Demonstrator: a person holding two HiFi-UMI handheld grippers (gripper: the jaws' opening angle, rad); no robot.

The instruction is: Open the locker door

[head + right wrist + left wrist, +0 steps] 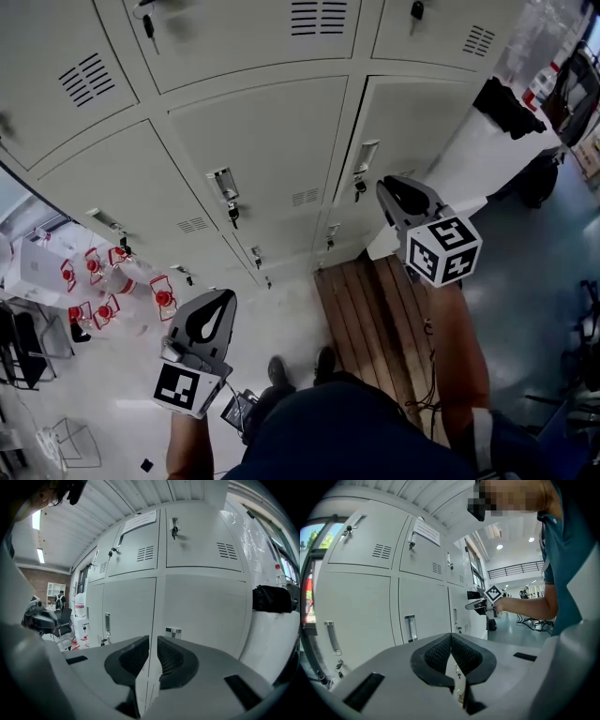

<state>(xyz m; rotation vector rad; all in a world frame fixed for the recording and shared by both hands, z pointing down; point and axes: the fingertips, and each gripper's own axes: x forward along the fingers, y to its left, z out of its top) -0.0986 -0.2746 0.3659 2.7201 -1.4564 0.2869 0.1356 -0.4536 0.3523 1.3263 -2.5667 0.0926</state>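
**Both grippers empty in front of closed lockers**

Head view: a person stands facing a wall of grey lockers, one gripper in each hand. All the doors in view are shut.

The right gripper (pixel 398 197) is held up towards the lower row. Its jaws are almost pressed together with only a thin slit between them, and nothing is in that slit. In the right gripper view the right gripper (pixel 153 644) points at the seam between two lower doors.

The locker door (pixel 206 611) is the lower one just right of that seam, and it is closed. Its handle (pixel 173 632) sits just past the jaw tips, a bit to the right. The jaws are near the handle but do not touch it.

In the head view the same locker door (pixel 427 122) has its handle (pixel 367 153) at its left edge. A key (pixel 359 187) hangs under the handle.

The left gripper (pixel 220 305) is held lower on the person's left, well apart from the lockers. In the left gripper view the left gripper (pixel 451 641) has its pads pressed tip to tip and holds nothing.

Other things in view:
- A wooden platform (pixel 375 319) lies on the floor below the right gripper.
- A black bag (pixel 506 105) sits on a white surface to the right of the lockers.
- A paper notice (pixel 138 522) is stuck on an upper door.
- The person's shoes (pixel 277 370) show at the bottom of the head view.
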